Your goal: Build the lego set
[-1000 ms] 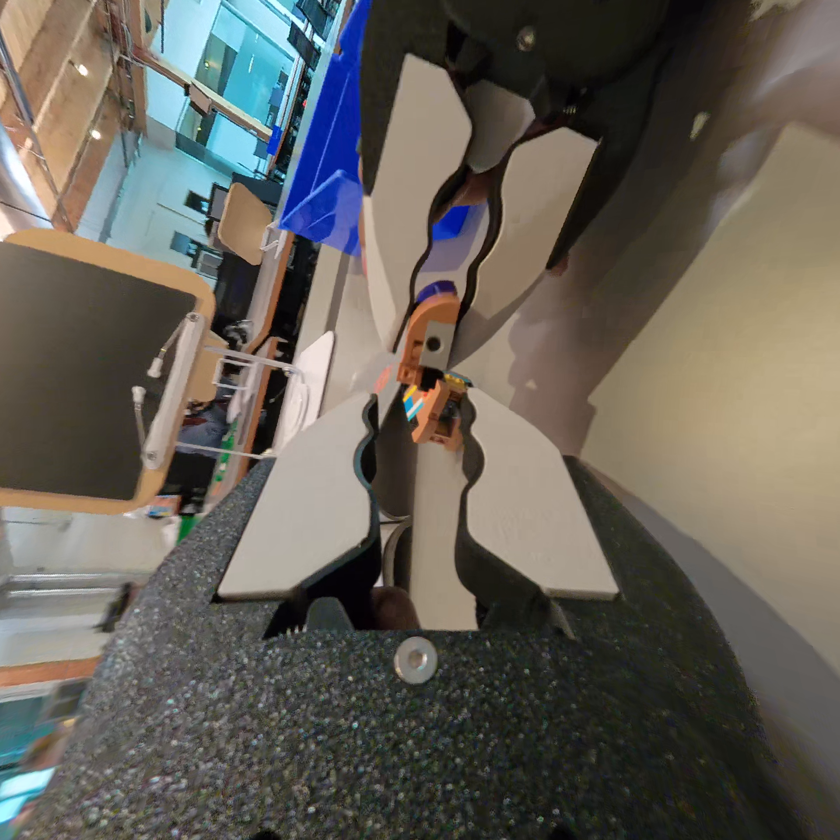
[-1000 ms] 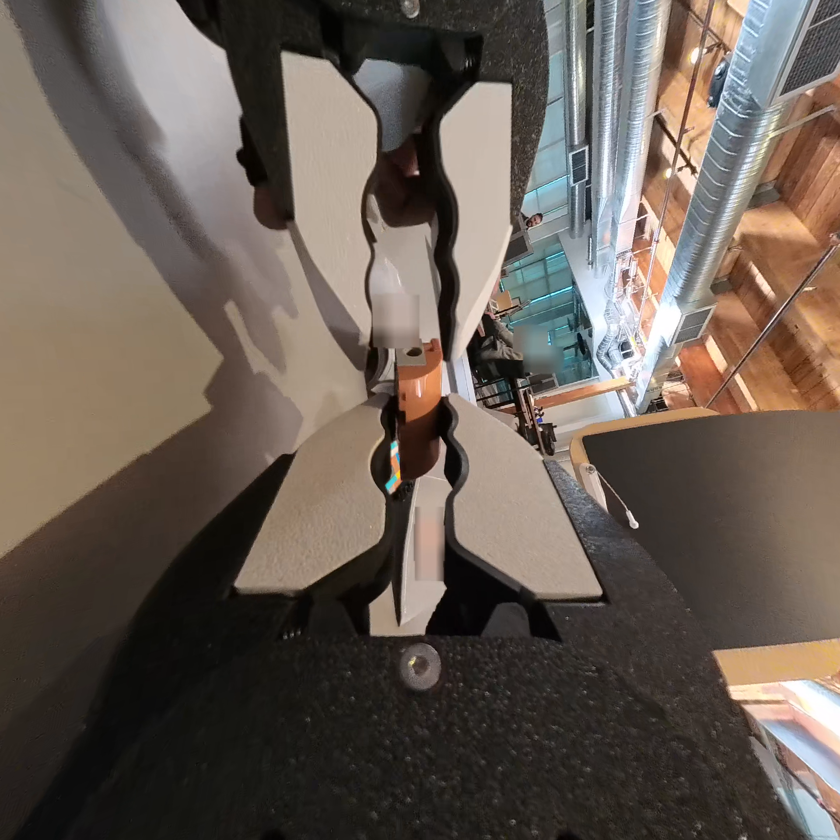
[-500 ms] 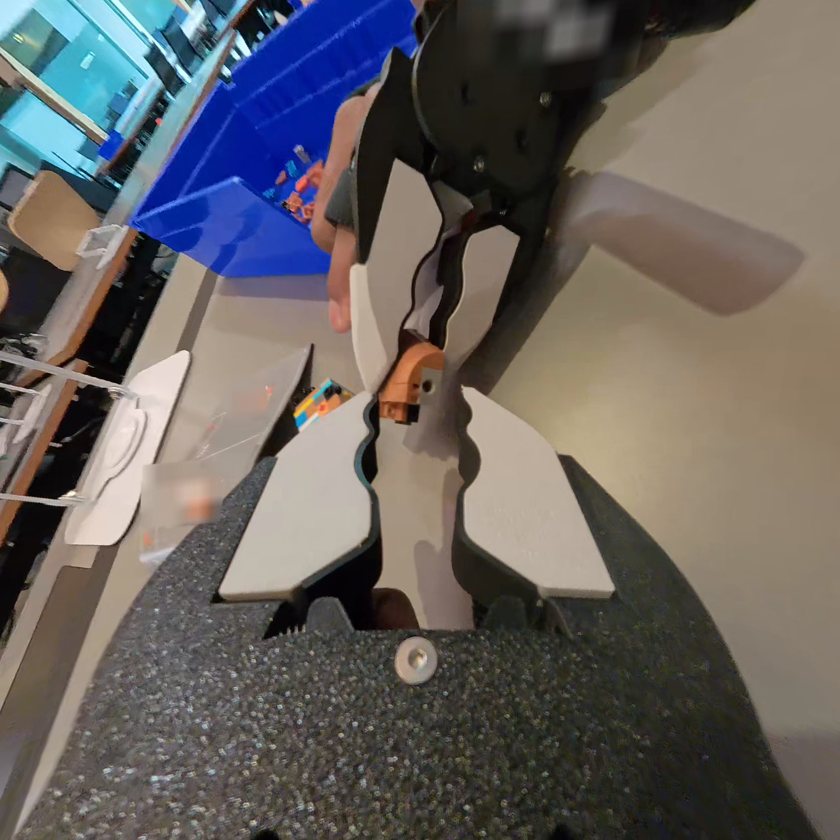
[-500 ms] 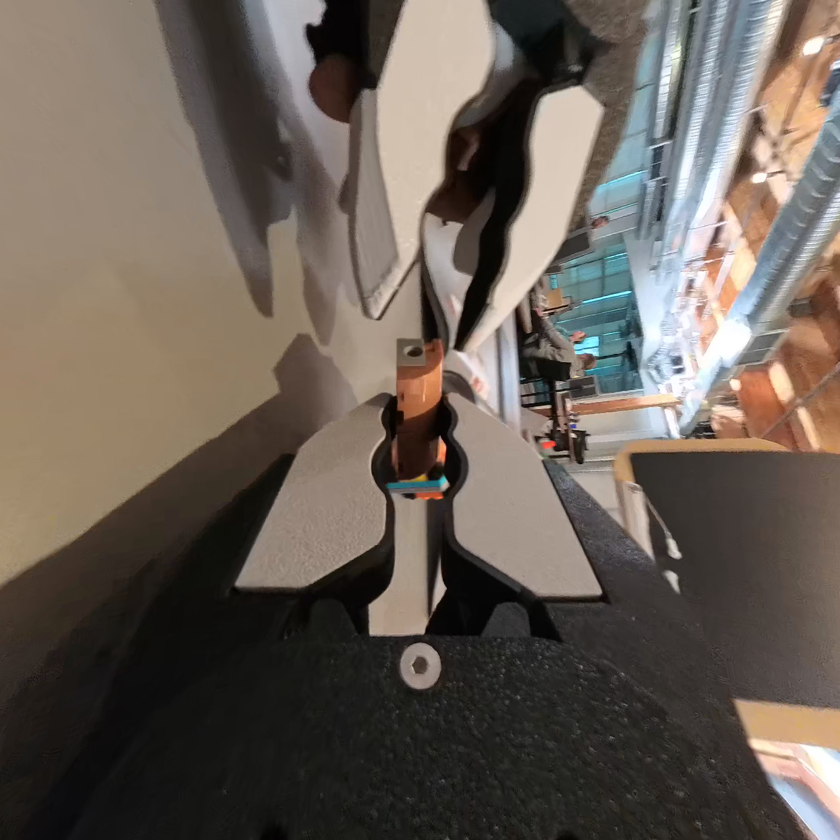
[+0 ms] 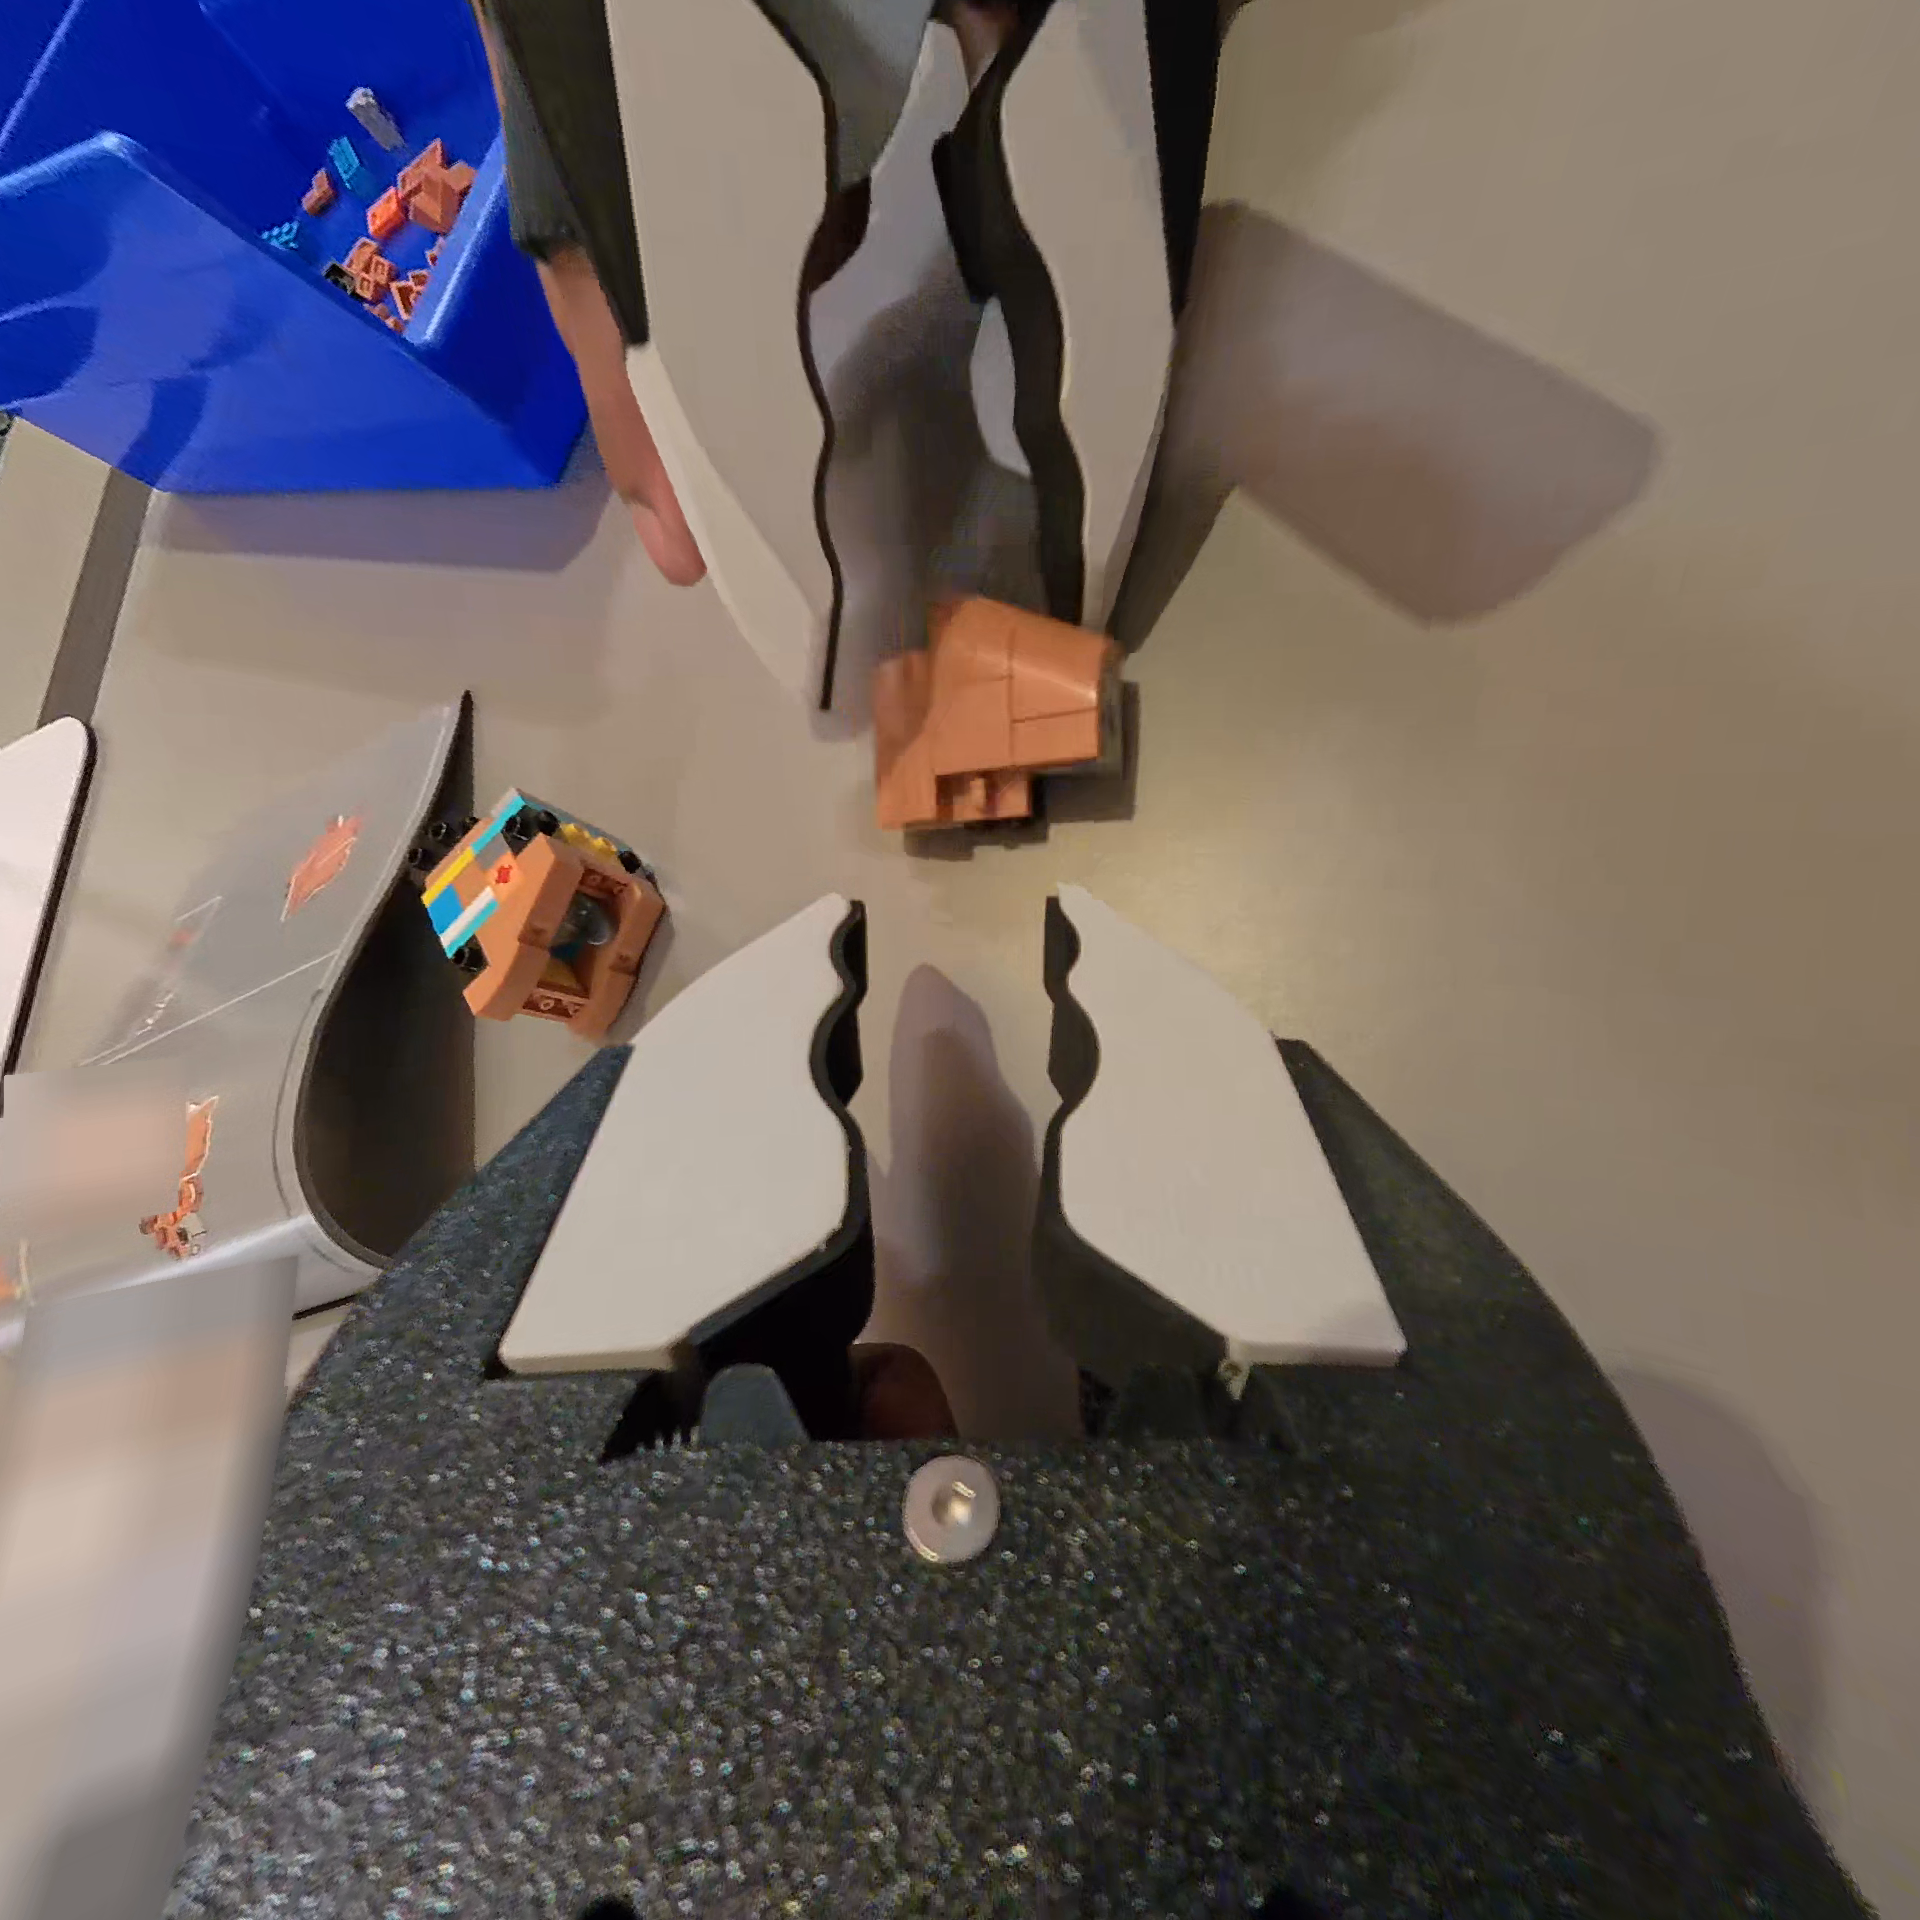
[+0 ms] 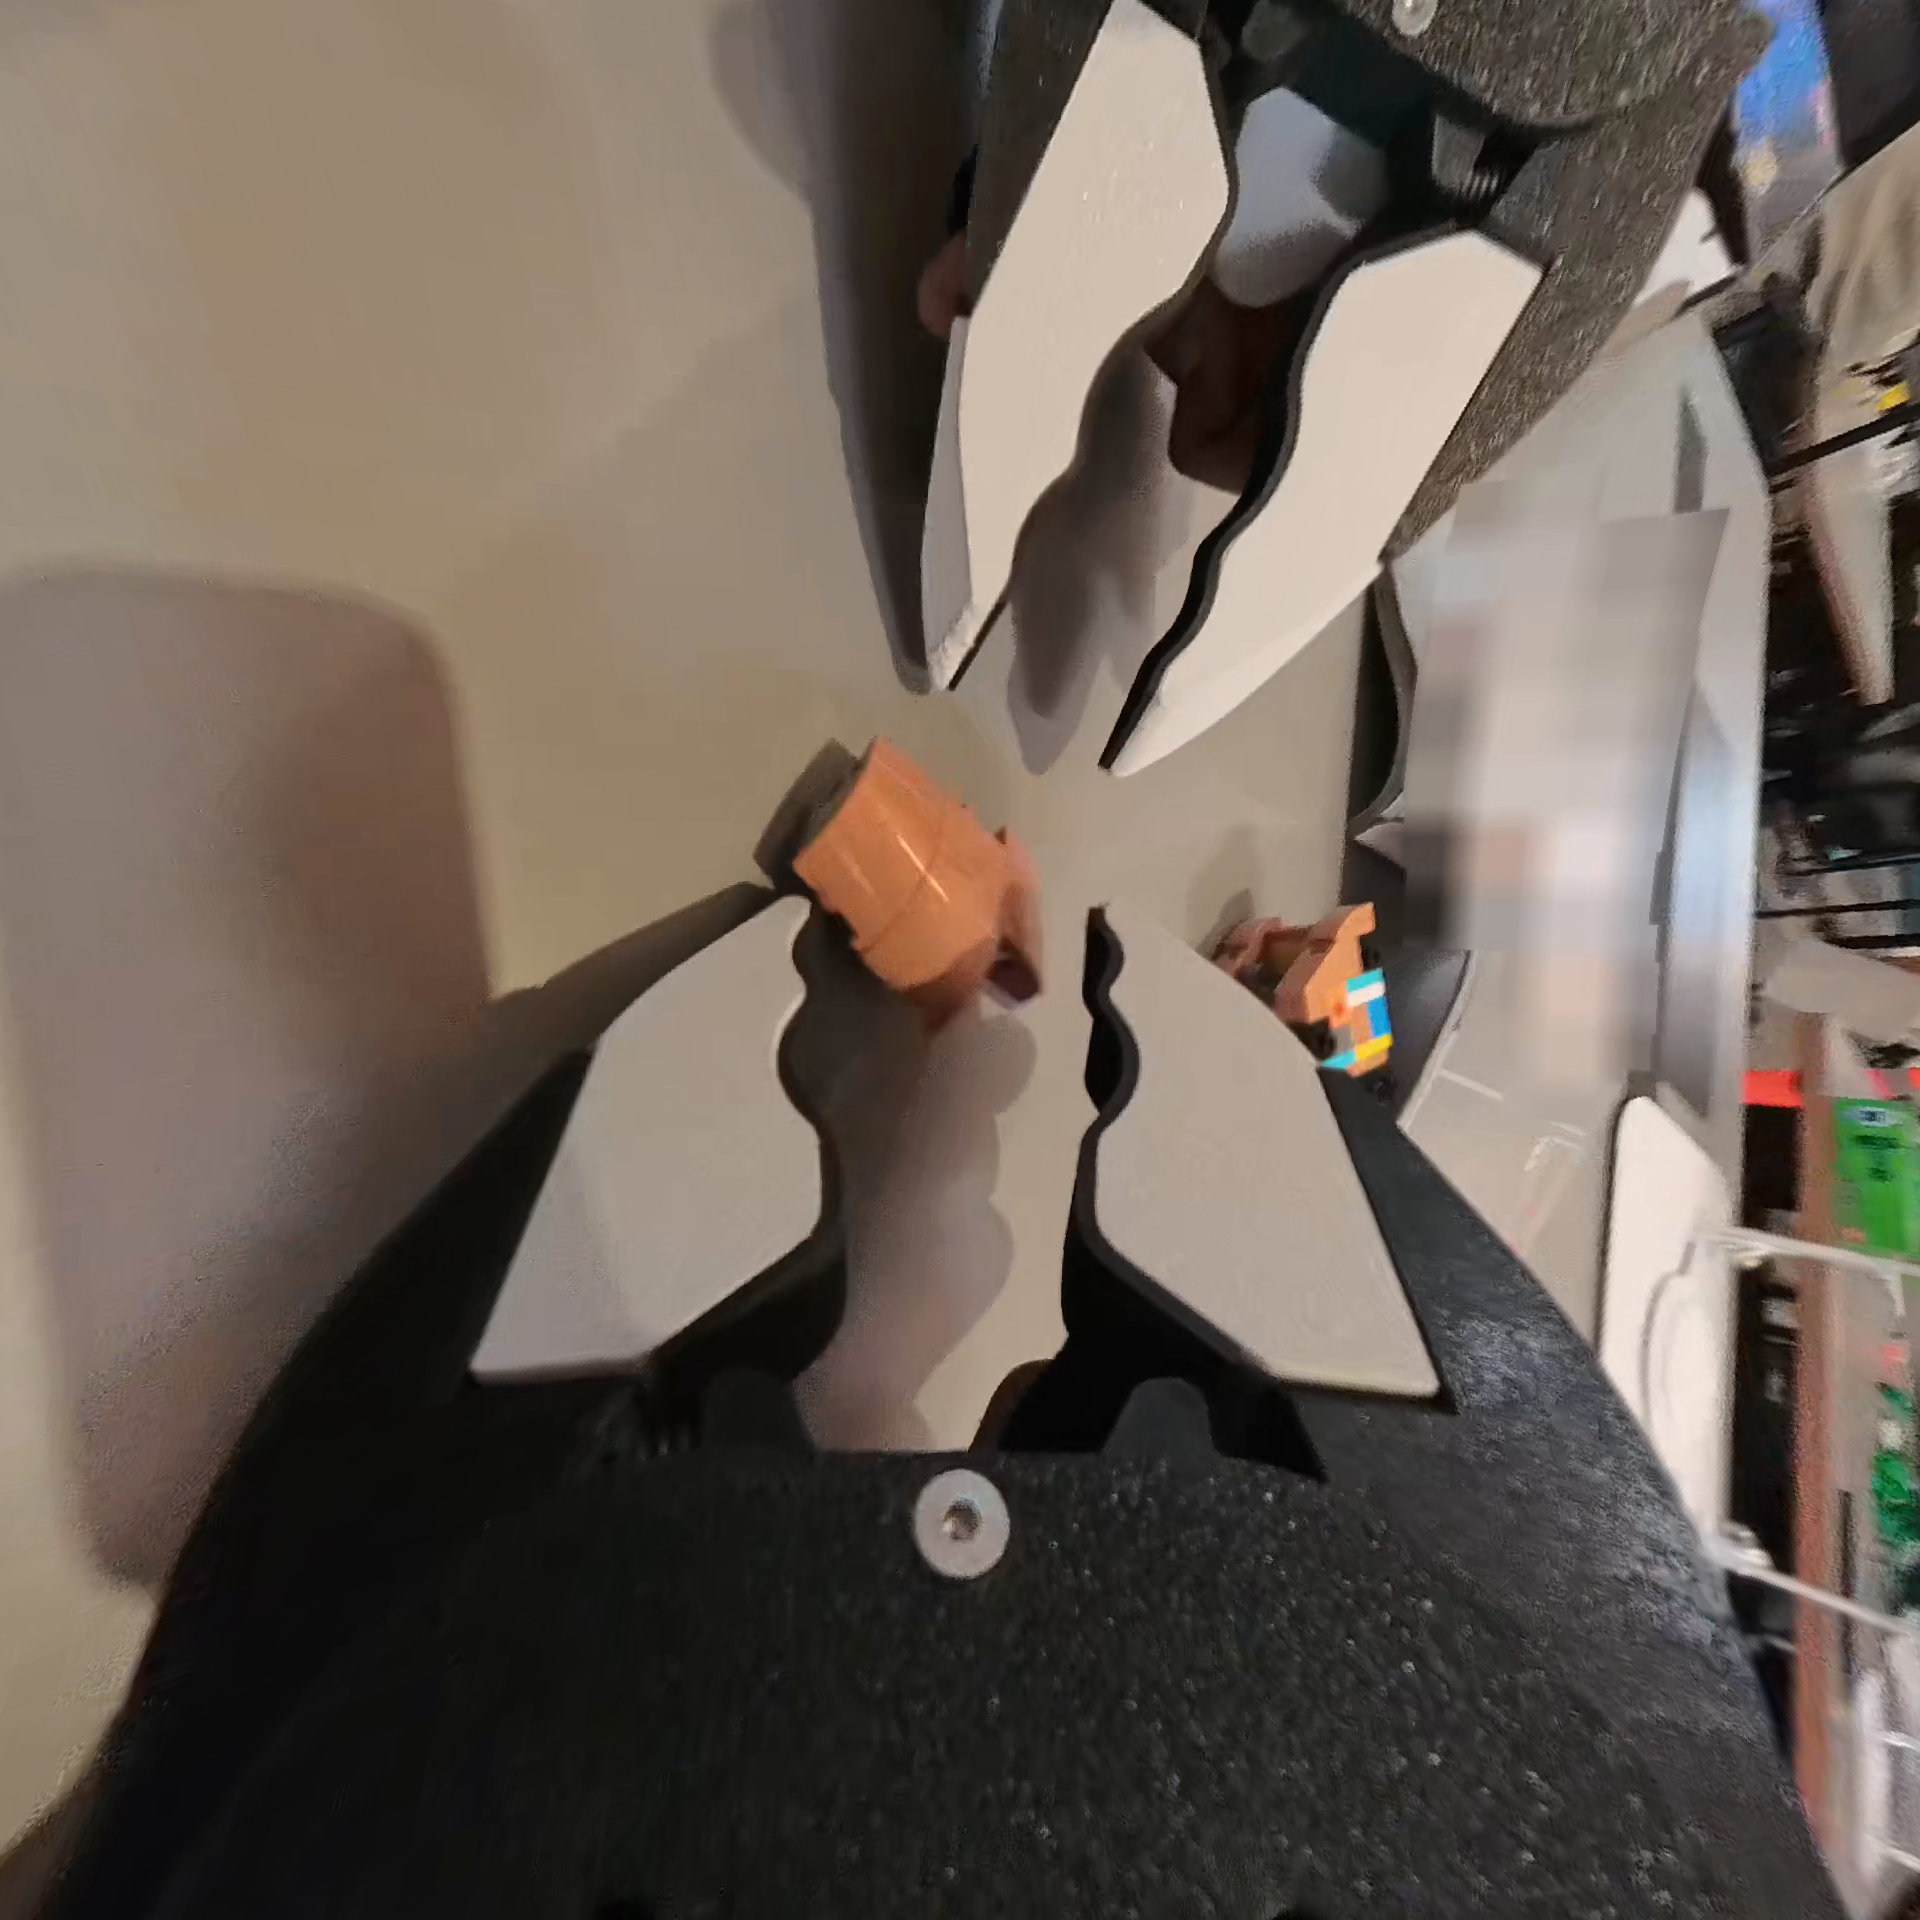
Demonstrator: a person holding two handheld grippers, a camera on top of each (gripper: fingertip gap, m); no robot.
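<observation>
Both claws gape empty: left gripper (image 5: 951, 914), right gripper (image 6: 935, 925). Orange block (image 5: 992, 712) lies loose mid-table, touching a right finger; a nudge could skid it off.

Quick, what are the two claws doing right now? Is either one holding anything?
Left gripper: open, holding nothing.
Right gripper: open, holding nothing; the orange lego piece lies at its fingertips.

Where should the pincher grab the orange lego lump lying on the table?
Probably across the orange lego lump's two flat sides, coming from above. It lies loose on the table, and its rounded end looks likely to slip. Both the left gripper and right gripper are open nearby.
</observation>
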